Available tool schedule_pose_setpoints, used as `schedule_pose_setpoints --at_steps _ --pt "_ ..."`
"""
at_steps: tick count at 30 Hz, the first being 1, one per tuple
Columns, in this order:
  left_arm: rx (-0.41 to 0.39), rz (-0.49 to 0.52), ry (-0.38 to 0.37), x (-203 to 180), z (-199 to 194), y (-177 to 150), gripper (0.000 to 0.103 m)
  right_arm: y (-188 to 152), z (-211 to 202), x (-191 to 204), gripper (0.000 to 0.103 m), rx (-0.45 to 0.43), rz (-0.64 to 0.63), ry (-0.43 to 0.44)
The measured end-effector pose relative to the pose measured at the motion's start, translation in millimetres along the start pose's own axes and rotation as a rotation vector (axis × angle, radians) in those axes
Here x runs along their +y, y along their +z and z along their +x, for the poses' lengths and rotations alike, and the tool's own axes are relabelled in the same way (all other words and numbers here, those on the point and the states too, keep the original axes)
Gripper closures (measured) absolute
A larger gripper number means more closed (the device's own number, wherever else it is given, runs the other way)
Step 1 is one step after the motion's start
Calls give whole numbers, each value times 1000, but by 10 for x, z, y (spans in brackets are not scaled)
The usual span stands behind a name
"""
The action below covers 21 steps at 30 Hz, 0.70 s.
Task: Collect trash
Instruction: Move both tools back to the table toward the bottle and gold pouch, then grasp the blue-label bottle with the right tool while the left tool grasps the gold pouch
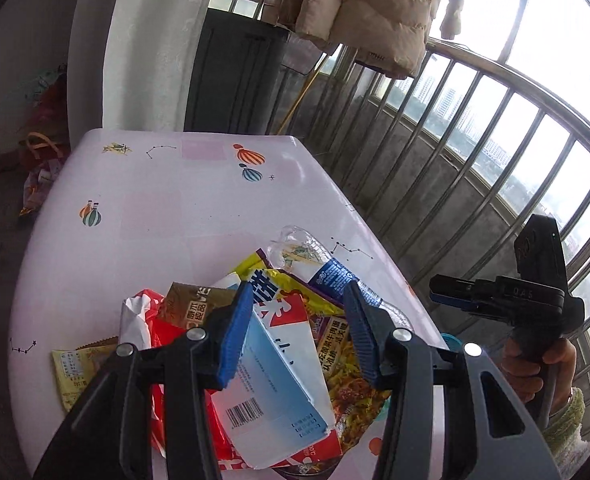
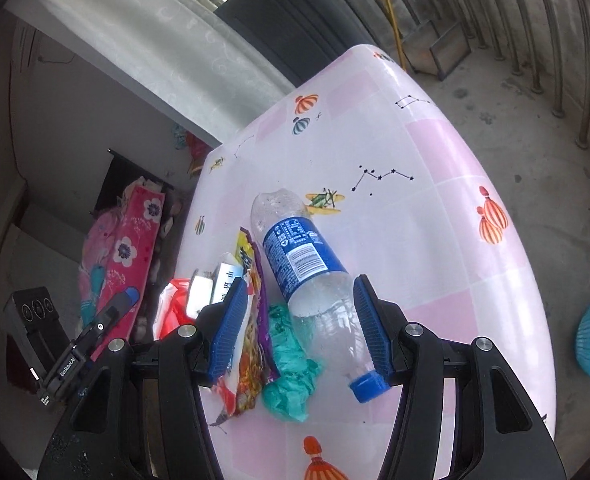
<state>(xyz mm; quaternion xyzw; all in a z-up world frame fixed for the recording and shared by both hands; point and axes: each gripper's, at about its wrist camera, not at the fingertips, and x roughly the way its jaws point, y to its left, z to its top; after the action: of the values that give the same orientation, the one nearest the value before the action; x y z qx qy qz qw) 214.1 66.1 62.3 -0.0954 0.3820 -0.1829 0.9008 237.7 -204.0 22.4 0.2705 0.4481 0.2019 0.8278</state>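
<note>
Both tools hang over the trash pile on the pink table (image 2: 435, 208), jaws apart, gripping nothing. Left tool (image 1: 299, 328) over the white carton (image 1: 271, 384); right tool (image 2: 301, 322) over the plastic bottle (image 2: 307, 272), beside wrappers (image 2: 251, 320).

Left gripper (image 1: 297, 334) hangs with parted fingers (image 1: 235, 336) over wrapper pile (image 1: 279, 364).

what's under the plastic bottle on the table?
The plastic bottle lies on the table; its side overlaps the noodle wrapper and crumpled teal wrapper. Anything further beneath them is covered.
</note>
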Motion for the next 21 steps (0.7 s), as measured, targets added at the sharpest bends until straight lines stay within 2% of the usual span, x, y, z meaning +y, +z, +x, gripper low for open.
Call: schedule_pose_setpoints --at_steps 4,9,16,21 --pt "75 6 35 149 261 7 57 122 296 55 45 67 -33 -23" --pt "128 -25 89 303 478 -49 57 222 598 105 44 140 -71 -50" --pt "164 -3 165 376 621 -140 38 269 830 104 40 208 -106 -58" --pt "182 -17 206 490 659 -152 34 258 884 82 38 242 -104 -26"
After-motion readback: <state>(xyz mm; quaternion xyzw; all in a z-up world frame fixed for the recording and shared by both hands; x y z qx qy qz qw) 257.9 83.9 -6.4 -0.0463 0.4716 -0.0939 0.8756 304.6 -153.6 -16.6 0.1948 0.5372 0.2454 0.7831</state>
